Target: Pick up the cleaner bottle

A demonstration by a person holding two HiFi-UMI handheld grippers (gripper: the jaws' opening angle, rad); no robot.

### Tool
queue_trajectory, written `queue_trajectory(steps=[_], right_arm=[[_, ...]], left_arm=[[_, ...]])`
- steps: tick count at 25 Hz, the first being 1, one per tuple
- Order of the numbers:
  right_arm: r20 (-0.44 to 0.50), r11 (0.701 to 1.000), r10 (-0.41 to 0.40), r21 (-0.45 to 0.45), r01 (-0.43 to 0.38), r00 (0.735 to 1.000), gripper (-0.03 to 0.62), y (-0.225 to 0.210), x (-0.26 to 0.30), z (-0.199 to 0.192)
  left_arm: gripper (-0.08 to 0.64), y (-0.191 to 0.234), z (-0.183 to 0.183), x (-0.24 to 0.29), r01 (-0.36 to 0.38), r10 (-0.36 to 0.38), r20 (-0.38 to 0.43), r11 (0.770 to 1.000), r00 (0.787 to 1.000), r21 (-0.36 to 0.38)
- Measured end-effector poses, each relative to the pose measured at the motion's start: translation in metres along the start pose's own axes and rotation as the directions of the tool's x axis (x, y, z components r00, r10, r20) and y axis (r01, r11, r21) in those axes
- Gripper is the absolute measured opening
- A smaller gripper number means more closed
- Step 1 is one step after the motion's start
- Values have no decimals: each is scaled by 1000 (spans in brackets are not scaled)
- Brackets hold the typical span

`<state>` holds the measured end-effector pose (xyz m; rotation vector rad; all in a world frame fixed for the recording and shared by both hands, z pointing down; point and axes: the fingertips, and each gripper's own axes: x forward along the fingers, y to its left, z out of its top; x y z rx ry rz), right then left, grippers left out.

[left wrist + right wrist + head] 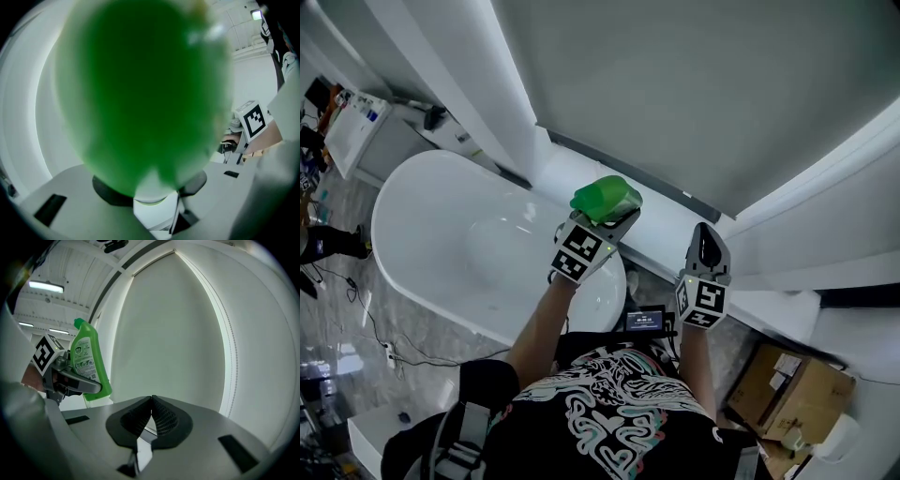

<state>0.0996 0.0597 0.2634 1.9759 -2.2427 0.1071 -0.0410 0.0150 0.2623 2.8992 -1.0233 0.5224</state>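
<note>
- The left gripper (pixel 617 221) pinches the bottle (pixel 607 200) low on its body. The jaws are wide and the pads press on either side, and the green body fills the left gripper view.
- The bottle stands near upright, cap (pixel 80 325) up, close to the wall (pixel 675 84) and above the end of the tub (pixel 412 187). From the right gripper view its base looks clear of the ledge (pixel 558 173) — I cannot be sure.
- The right gripper (pixel 151 401) is pressed together on nothing and hangs beside the left, apart from the bottle.
- The pick-up looks as good as done. To finish it well:
  - Keep the squeeze even — the plastic likely gives, and a slack grip could let it slide.
  - Hold it upright.
  - Lift straight, away from the wall and the tub rim.
</note>
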Motion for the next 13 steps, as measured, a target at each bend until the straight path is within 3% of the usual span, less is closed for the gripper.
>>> queue_trajectory(steps=[3,13], right_arm=[[-5,1000,1,6,-1,1000,28,-1,1,-3],[-10,1000,15,20,-15,1000,28,-5,6,-7]], left_arm=[[213,-1,-2,2,7,-7,-15,999,1000,31],[213,-7,0,16,28,-28,-18,999,999,19]])
